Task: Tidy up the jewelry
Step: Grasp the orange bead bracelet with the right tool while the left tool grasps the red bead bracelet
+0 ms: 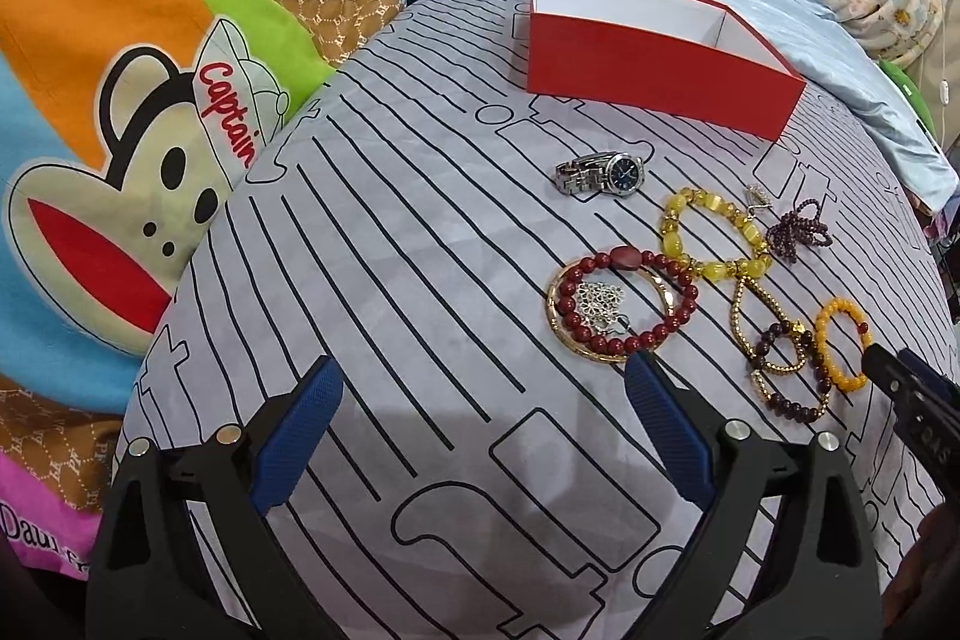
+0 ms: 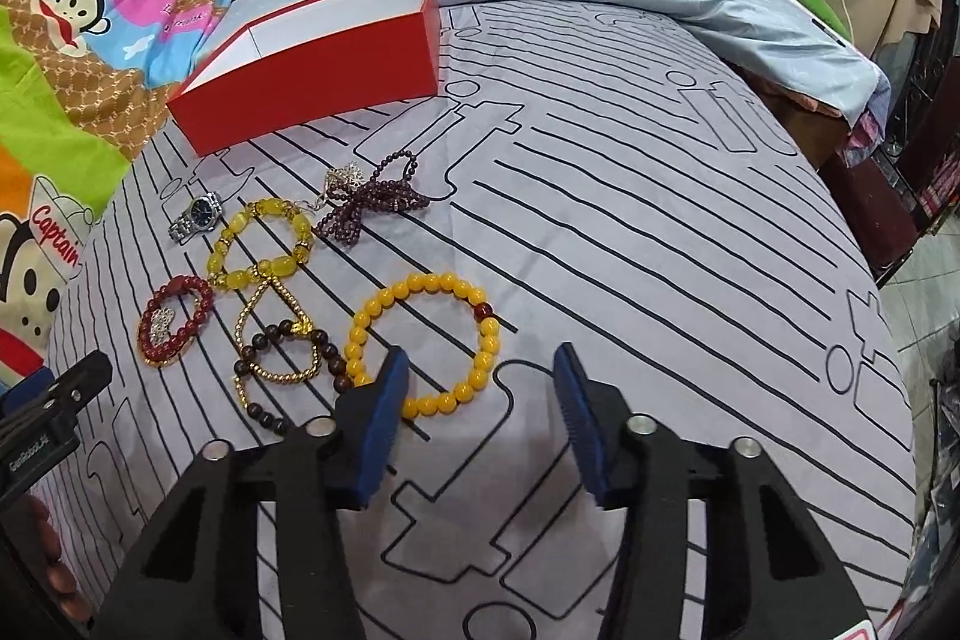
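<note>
Nothing yet in the red box, as far as could be seen; white interior bare, though floor partly hidden behind the near wall. All jewelry out on the striped grey sheet: silver watch nearest the box, yellow bracelet beside it, purple bead strand tangled further right, red bracelet lying over a gold bangle with a small silver piece inside, gold chain crossed by dark beads, orange bracelet closest. Left gripper spread wide, empty, short of the red bracelet. Right gripper likewise spread, empty, one finger overlapping the orange bracelet's rim in view. Judged barely begun: every piece left to move.
</note>
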Action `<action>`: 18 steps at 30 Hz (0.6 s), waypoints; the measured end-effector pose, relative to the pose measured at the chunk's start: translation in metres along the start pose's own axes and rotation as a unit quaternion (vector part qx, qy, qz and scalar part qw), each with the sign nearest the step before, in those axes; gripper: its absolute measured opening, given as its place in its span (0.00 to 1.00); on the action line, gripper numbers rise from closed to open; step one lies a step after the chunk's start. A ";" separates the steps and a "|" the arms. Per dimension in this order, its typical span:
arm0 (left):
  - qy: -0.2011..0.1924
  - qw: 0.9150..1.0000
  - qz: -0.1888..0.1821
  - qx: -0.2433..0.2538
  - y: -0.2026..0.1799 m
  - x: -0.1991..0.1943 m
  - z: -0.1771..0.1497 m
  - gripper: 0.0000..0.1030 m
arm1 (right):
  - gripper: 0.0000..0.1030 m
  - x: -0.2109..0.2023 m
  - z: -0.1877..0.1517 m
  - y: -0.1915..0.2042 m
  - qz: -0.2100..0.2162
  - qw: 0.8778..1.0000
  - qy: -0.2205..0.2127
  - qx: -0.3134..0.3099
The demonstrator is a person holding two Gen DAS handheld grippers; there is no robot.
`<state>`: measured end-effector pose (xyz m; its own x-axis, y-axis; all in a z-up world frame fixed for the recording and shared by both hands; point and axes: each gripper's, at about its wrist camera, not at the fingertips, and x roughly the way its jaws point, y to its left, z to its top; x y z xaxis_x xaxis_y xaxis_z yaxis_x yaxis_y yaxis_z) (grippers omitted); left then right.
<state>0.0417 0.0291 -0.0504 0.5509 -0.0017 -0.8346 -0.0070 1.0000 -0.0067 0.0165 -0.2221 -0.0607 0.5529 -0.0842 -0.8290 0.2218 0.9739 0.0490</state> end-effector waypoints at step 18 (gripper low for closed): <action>0.007 0.998 -0.040 0.042 -0.025 0.037 0.029 0.70 | 0.07 0.018 0.010 0.009 0.003 1.000 0.005 -0.017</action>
<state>0.0869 0.0047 -0.0654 0.5359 -0.0804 -0.8404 0.1061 0.9940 -0.0274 0.0363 -0.2171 -0.0701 0.5463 -0.0763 -0.8341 0.1916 0.9808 0.0358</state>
